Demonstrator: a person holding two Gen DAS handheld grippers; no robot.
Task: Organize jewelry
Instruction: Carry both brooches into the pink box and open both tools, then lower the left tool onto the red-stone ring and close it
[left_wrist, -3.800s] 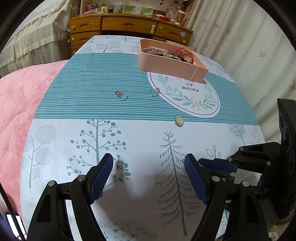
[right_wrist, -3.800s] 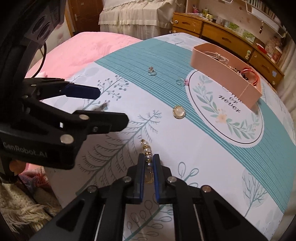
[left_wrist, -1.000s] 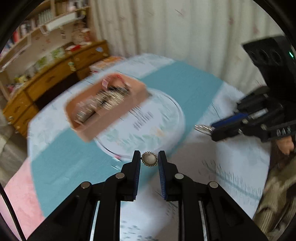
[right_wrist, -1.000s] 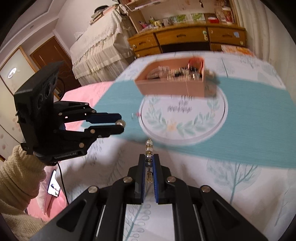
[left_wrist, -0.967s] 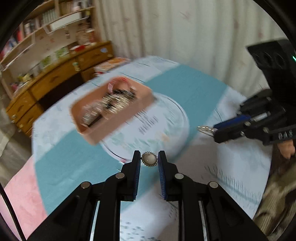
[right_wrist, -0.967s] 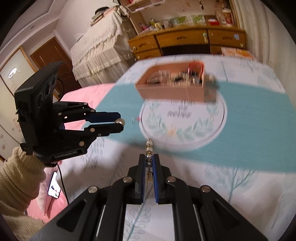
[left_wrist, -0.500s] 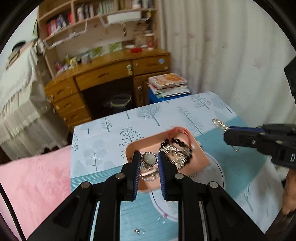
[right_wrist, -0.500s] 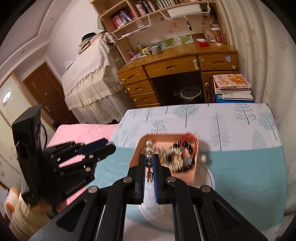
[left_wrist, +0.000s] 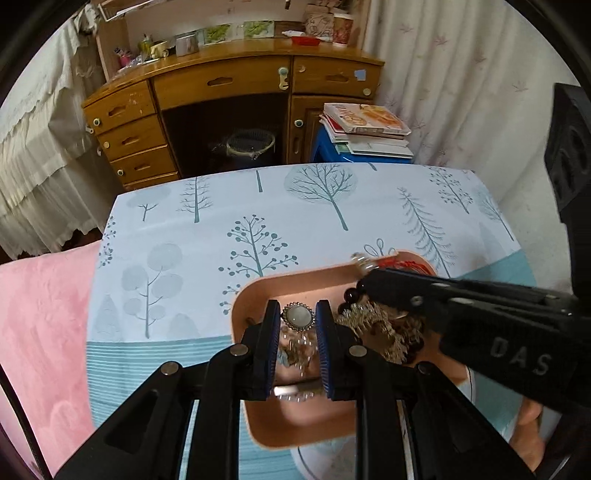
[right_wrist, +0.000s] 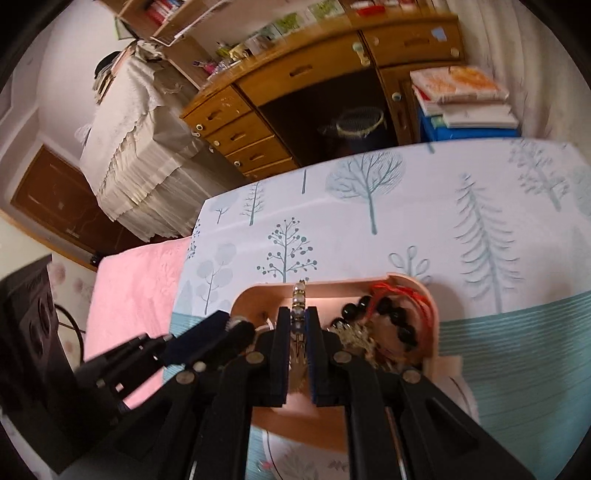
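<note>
A pink tray (left_wrist: 258, 288) (right_wrist: 258, 291) sits on the tree-print tablecloth and holds several pieces of jewelry: black beads (right_wrist: 391, 314), a red cord bracelet (right_wrist: 402, 291) and gold pieces (left_wrist: 373, 321). My left gripper (left_wrist: 297, 314) is shut on an oval white-stone brooch (left_wrist: 297, 316) and holds it over the tray's left half. My right gripper (right_wrist: 298, 314) is shut on a pearl hair clip (right_wrist: 298, 295) and holds it over the tray's far side; it crosses the left wrist view (left_wrist: 364, 275) from the right.
A wooden dresser (left_wrist: 229, 85) with drawers stands beyond the table's far edge, with a wastebasket (left_wrist: 251, 144) under it and a stack of books (left_wrist: 365, 129) on a blue stool. A pink bedspread (left_wrist: 40, 332) lies to the left. Curtains hang at the right.
Both grippers have moved down and in over the tray with their pieces still held. Earlier the brooch and clip lay on the cloth, the left gripper open.
</note>
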